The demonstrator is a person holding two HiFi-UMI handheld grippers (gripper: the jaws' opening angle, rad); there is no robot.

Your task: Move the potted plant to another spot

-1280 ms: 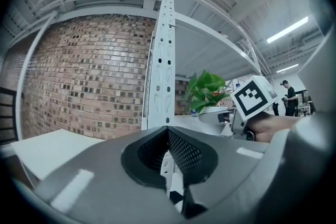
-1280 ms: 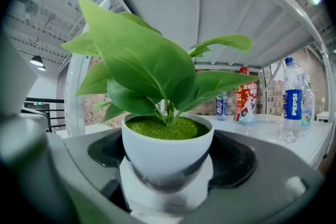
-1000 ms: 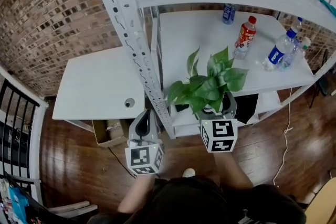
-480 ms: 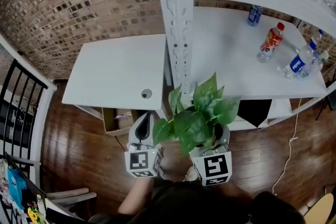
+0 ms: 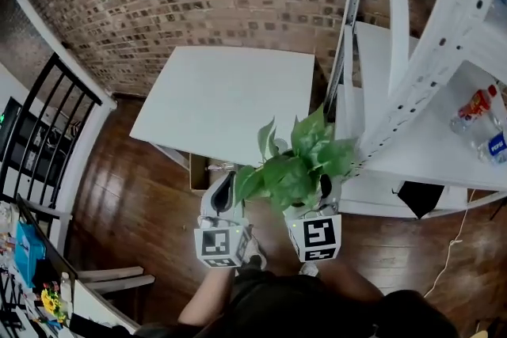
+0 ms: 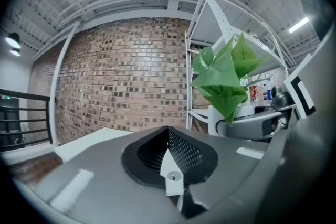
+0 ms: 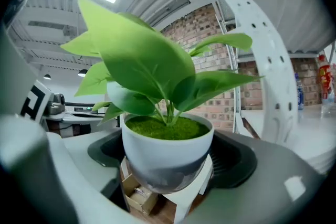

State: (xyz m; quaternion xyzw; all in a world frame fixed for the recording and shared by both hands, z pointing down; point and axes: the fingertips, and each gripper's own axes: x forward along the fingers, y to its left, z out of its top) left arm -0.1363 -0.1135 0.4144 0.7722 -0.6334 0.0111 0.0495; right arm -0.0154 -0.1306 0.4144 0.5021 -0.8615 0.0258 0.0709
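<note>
The potted plant [image 5: 295, 171], green leaves in a white pot [image 7: 167, 152], hangs in the air over the wooden floor. My right gripper [image 5: 314, 200] is shut on the pot, one jaw on each side of it [image 7: 168, 168]. It is in front of the near right corner of the white table [image 5: 230, 99]. My left gripper [image 5: 221, 192] floats beside it on the left with its jaws together and nothing in them [image 6: 173, 168]. The left gripper view shows the plant [image 6: 224, 75] to its right.
A white metal shelf rack [image 5: 412, 91] stands to the right, with bottles [image 5: 475, 111] on its shelf. A cardboard box [image 5: 200, 167] sits under the table. A brick wall runs behind, a black railing [image 5: 40, 138] on the left, a chair [image 5: 111, 281] at lower left.
Both grippers have swung left, away from the shelf rack. The plant has come off the shelf's front and now hangs by the white table's corner. The grip looks unchanged.
</note>
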